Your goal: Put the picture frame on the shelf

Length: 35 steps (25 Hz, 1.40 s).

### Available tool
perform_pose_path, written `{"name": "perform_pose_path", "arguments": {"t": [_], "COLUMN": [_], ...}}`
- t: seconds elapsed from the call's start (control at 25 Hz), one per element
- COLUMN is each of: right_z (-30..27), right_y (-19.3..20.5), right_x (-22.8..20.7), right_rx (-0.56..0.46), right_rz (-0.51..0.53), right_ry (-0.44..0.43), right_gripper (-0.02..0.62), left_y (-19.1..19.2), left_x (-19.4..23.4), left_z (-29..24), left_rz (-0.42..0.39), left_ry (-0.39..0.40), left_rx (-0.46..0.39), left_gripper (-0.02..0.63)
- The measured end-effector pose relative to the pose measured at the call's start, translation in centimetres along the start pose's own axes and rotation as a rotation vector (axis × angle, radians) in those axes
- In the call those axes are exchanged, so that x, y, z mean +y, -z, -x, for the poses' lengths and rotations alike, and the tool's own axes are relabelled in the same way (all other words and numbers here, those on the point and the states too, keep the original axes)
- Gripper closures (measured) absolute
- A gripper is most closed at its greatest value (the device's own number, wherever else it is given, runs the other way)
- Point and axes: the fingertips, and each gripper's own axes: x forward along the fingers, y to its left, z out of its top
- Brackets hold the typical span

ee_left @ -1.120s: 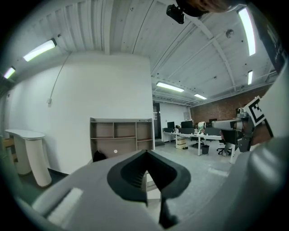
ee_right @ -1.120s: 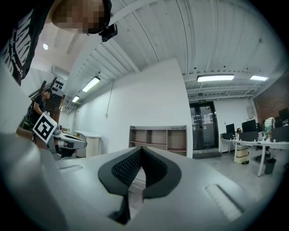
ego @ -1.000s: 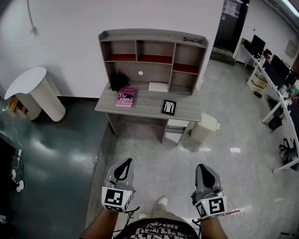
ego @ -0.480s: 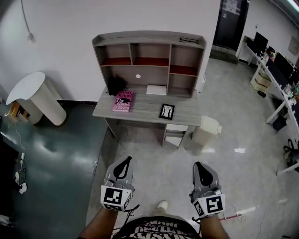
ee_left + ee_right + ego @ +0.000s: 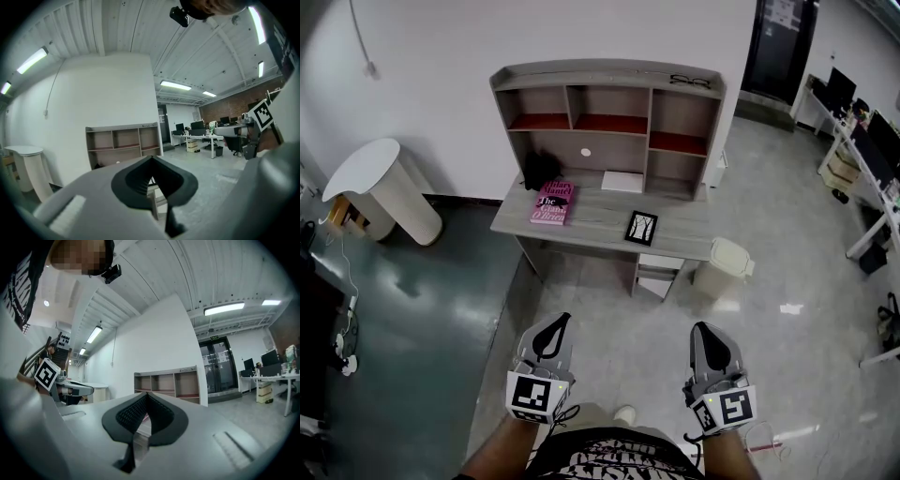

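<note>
Black frame [image 5: 640, 228] sits on the far desk [image 5: 598, 218], not on the shelf [image 5: 609, 68] yet; our left gripper [image 5: 552, 330] and right gripper [image 5: 711, 337], both clenched empty, are well short.

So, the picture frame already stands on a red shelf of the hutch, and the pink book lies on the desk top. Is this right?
Not quite. The head view shows the picture frame on the desk top, near its front edge, not on a red shelf. The pink book does lie on the desk top.
</note>
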Motion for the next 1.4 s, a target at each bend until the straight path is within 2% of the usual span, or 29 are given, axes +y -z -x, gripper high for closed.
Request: {"name": "perform_pose_path", "arguments": {"t": [0.2,0.52,0.76,1.4], "right_z": [-0.5,-1.5,-2.7,-9.0], "right_y": [-0.1,-0.3,-0.7,0.9], "right_x": [-0.1,0.2,0.6,0.7], "right_rx": [-0.009,-0.022,-0.036,0.023], "right_rz": [0.000,-0.002,0.005,-0.029], "right_ry": [-0.013,-0.015,-0.032,-0.033], "right_gripper": [0.568,0.568,0.568,0.567], "left_y": [-0.2,-0.1,-0.4,1.1], "left_x": [0.2,0.9,2.0,6.0], "left_z": [0.2,0.0,-1.5,-6.0], "left_rz": [-0.003,-0.012,0.012,0.039], "left_ry": [-0.022,-0.013,0.003,0.026], "left_rx": [0.011,-0.003,-0.021,0.009], "left_gripper": [0.604,0.604,0.604,0.606]}}
